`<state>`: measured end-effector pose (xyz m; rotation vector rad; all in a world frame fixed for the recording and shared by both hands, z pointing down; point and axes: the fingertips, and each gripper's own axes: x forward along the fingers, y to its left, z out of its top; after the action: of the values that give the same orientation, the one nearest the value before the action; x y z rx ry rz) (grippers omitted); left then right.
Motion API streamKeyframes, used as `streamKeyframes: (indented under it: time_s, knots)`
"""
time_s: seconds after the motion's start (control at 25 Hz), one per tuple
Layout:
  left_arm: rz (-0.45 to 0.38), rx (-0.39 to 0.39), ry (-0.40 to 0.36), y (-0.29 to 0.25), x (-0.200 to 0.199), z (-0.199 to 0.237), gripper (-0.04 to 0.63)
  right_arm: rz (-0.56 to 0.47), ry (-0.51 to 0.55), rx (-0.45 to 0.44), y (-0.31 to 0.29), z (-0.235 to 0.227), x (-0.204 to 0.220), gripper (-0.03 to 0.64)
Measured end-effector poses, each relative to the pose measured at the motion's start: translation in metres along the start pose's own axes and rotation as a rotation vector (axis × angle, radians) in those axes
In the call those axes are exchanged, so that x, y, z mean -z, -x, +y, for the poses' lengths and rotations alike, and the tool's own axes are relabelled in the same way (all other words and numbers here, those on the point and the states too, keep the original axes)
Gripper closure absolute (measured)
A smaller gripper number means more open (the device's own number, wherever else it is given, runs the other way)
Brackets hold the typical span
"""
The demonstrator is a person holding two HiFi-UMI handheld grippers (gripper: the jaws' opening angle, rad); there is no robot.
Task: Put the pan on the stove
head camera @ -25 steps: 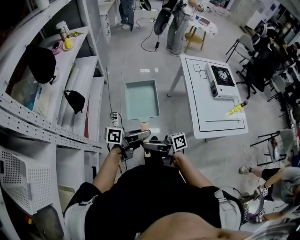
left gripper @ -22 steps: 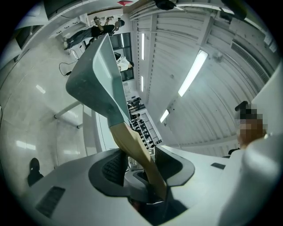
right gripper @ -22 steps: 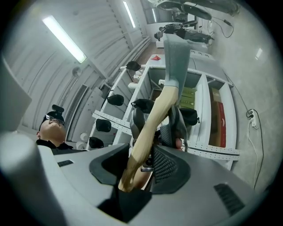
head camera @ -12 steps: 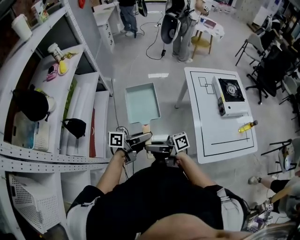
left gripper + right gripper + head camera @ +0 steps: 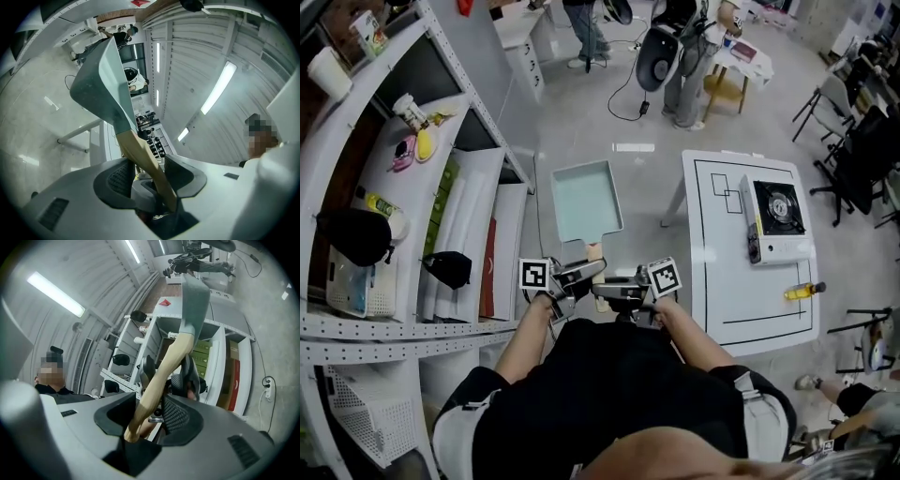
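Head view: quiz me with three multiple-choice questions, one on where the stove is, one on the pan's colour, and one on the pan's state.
1. Where does the stove stand?
A. on the white table
B. on a shelf
C. on the floor

2. What colour is the inside of the pan?
A. red
B. pale teal
C. black

3. What state is the pan in?
A. resting on the stove
B. held up over the floor
C. upside down on the table

Answers:
1 A: the stove sits on the tabletop, with nothing on its burner.
2 B: the square pan's inside is pale teal and its handle is light wood.
3 B: the pan is level over the grey floor, left of the table, with its handle towards the person.
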<state>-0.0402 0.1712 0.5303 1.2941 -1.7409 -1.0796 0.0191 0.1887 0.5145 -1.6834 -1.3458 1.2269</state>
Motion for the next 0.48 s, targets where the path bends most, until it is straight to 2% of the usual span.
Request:
streamKeyframes:
  time_s: [0.2, 0.48]
  knots:
    - [0.005, -0.014, 0.002, -0.006, -0.025, 0.009, 0.399, -0.02, -0.034, -0.029, 0.001, -0.004, -0.027, 0.434]
    - [0.023, 0.023, 0.0, -0.02, -0.078, 0.033, 0.397, -0.05, -0.036, 0.004, -0.002, -0.032, -0.081, 0.431]
